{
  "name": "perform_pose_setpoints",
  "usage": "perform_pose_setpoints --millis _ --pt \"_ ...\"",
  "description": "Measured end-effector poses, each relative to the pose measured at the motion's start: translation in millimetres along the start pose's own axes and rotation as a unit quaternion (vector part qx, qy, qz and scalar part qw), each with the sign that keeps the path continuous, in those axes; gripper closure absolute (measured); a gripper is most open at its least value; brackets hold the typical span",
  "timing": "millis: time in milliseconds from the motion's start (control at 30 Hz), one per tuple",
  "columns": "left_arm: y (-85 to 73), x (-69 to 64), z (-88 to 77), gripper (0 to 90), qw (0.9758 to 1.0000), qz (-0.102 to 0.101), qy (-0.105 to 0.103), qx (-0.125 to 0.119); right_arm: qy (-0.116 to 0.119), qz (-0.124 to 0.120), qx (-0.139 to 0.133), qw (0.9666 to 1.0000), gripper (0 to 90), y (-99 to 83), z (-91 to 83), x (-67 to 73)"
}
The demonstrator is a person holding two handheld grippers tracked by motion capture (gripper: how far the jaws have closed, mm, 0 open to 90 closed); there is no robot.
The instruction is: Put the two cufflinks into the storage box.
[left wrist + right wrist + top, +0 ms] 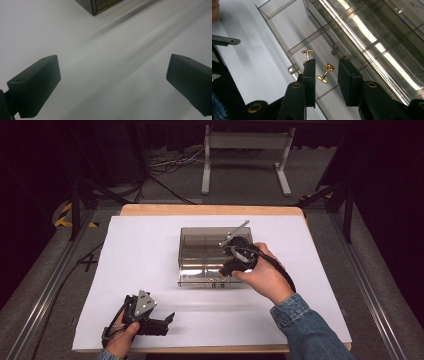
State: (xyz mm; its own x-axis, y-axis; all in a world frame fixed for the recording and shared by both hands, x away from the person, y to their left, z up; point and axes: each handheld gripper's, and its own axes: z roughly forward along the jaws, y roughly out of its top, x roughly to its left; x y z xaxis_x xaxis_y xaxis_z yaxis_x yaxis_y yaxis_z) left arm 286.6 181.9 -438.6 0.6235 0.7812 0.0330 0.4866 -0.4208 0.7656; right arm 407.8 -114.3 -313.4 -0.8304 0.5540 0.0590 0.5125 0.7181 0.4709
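White paper [150, 250] carries a clear box [200, 245]; right gripper [325, 72] part-open astride a cufflink [325, 72], likely to pick it; left gripper [112, 82] wide open, empty, idle near box.

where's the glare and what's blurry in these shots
Right gripper view: bright glare streaks run along the clear box; the cufflinks stay sharp. Left gripper view: the jaws are soft, and faint shadow bands cross the white sheet. High view: dim surroundings, evenly lit table.

Wooden table [210, 210], white sheet [145, 265], clear box [200, 251].
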Motion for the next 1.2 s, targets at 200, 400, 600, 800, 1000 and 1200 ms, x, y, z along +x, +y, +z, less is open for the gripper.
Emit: perform_pose_setpoints --millis 200,400,600,800,1000,1200 --pt "-0.2 0.2 -0.2 0.1 1.0 -0.003 0.001 -0.002 0.005 -0.008 -0.021 0.9997 65.5 -9.6 -13.8 3.1" --pt "0.0 0.1 -0.2 0.1 1.0 -0.001 0.002 -0.001 0.013 -0.017 -0.043 0.9988 64.4 -23.3 -27.0 5.6" --pt "-0.1 0.2 0.0 0.0 1.0 -0.002 0.001 -0.002 0.018 -0.023 -0.055 0.998 63.6 -35.3 -36.3 8.1" --pt "-0.1 0.1 0.0 0.0 1.0 -0.002 0.001 -0.002 0.02 -0.02 -0.067 0.9974 64.6 -46.7 -43.9 9.4" --pt "0.0 0.3 0.1 0.1 1.0 -0.002 0.002 -0.001 0.022 -0.026 -0.093 0.9951 64.8 -65.6 -53.2 6.6" --pt "0.0 0.7 0.3 0.1 1.0 -0.002 0.002 -0.001 0.022 -0.039 -0.097 0.9943 63.9 -77.7 -55.3 6.2"
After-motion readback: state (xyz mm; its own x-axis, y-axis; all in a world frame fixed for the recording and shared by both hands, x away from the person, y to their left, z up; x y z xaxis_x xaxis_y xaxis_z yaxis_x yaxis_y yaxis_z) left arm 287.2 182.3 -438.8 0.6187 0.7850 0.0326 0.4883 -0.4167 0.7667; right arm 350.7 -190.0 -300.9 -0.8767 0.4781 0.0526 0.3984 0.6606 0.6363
